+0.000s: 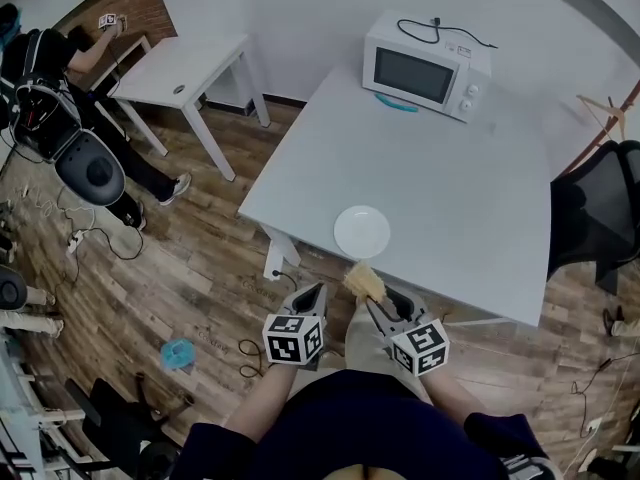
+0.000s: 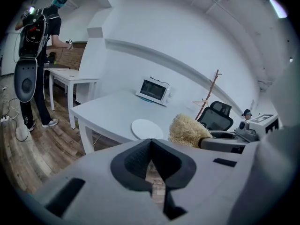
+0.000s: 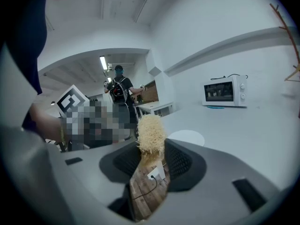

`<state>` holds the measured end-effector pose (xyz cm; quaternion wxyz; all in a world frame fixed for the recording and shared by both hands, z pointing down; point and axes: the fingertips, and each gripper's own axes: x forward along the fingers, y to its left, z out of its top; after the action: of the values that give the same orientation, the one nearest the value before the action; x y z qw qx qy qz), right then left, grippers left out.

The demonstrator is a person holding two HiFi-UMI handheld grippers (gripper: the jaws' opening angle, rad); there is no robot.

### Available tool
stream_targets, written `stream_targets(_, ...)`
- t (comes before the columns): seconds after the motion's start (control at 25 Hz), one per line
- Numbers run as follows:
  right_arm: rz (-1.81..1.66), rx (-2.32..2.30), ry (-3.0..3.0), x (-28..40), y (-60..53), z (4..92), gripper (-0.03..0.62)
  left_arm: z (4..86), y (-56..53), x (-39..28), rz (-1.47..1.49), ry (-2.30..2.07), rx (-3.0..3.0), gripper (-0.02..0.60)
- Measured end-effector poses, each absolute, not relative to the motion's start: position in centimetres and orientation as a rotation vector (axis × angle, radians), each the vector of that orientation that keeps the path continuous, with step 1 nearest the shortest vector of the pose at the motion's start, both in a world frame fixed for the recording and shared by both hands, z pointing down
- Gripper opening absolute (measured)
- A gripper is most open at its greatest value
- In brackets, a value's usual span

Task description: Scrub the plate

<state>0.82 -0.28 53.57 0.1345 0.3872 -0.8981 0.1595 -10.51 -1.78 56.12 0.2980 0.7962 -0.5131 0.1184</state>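
A round white plate (image 1: 362,232) lies near the front edge of the white table (image 1: 450,178); it also shows in the left gripper view (image 2: 146,128) and the right gripper view (image 3: 186,137). My right gripper (image 1: 378,303) (image 3: 152,146) is shut on a straw-coloured fibrous scrubber (image 1: 364,282) (image 3: 151,130), held in the air just short of the table's edge, close to the plate. The scrubber (image 2: 187,130) also appears at the right of the left gripper view. My left gripper (image 1: 312,290) (image 2: 151,146) hangs beside it over the floor, shut, with nothing between its pads.
A white microwave (image 1: 425,68) stands at the table's far side. A smaller white table (image 1: 185,68) and a person (image 1: 60,68) are at the far left. A black office chair (image 1: 600,208) is at the right. Cables and a blue object (image 1: 178,353) lie on the wooden floor.
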Motion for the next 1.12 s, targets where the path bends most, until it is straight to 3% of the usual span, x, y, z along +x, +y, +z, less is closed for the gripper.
stream_targets(1.12, 0.44, 1.159, -2.605, -0.8, 0.4, 53.0, 0.156, 55.6, -0.6, -10.5, 0.264, -1.319, 2.151, 0.018)
